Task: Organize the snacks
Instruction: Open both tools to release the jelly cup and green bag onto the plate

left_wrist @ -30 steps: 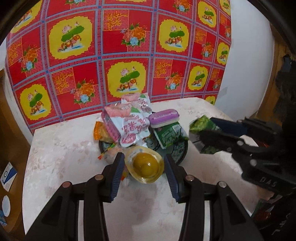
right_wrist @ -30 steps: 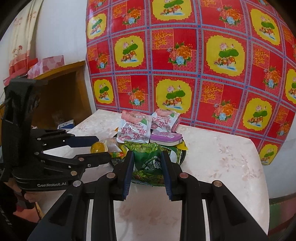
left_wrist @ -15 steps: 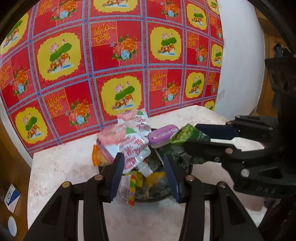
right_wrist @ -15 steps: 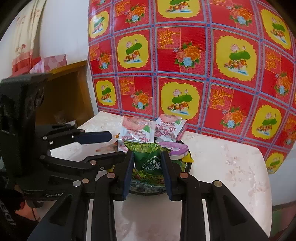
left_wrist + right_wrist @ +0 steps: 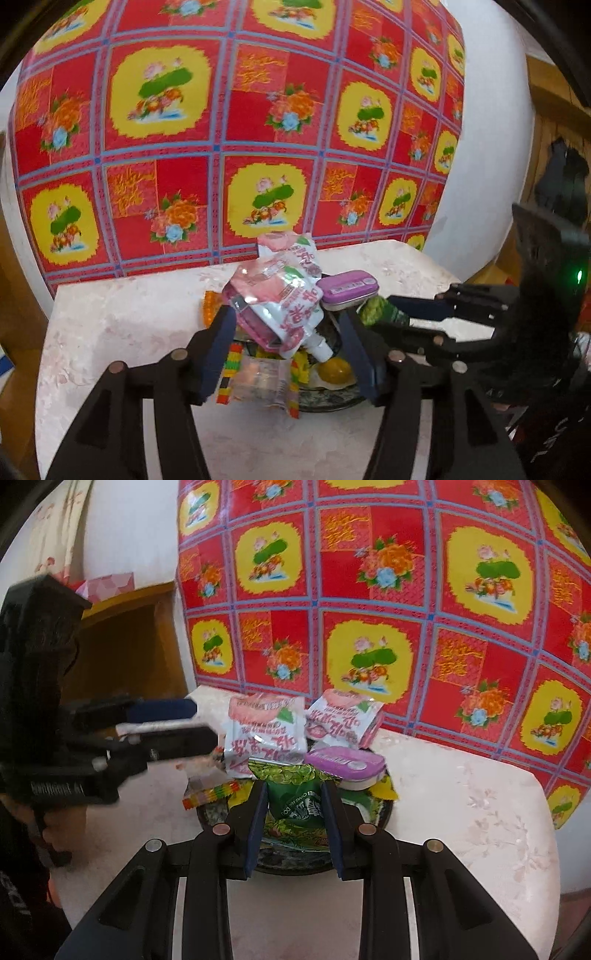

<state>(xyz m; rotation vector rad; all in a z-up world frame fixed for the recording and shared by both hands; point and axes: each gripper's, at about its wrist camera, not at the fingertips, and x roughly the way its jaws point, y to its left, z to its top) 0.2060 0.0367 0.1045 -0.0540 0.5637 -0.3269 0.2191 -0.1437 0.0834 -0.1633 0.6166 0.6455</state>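
A dark round plate (image 5: 325,406) (image 5: 295,867) on the marbled table holds piled snacks: pink pouches (image 5: 291,306) (image 5: 264,734), a purple tin (image 5: 347,288) (image 5: 345,762), and a clear packet with rainbow edges (image 5: 258,380) (image 5: 210,794). My left gripper (image 5: 286,314) (image 5: 205,723) reaches over the plate's near side with its jaws opening. A yellow jelly cup (image 5: 334,371) lies loose in the plate beside its right finger. My right gripper (image 5: 293,790) (image 5: 369,314) is shut on a green snack packet (image 5: 295,805) (image 5: 376,310), held over the plate's rim.
A red and yellow floral cloth (image 5: 258,147) hangs on the wall behind the table (image 5: 461,830). A wooden cabinet (image 5: 129,646) stands to the left, with a pink box on top. An orange snack (image 5: 210,306) lies by the plate's far-left rim.
The left gripper carried the jelly cup forward over the plate and widened its jaws; the cup now lies in the plate. The right gripper moved closer to the plate with the green packet.
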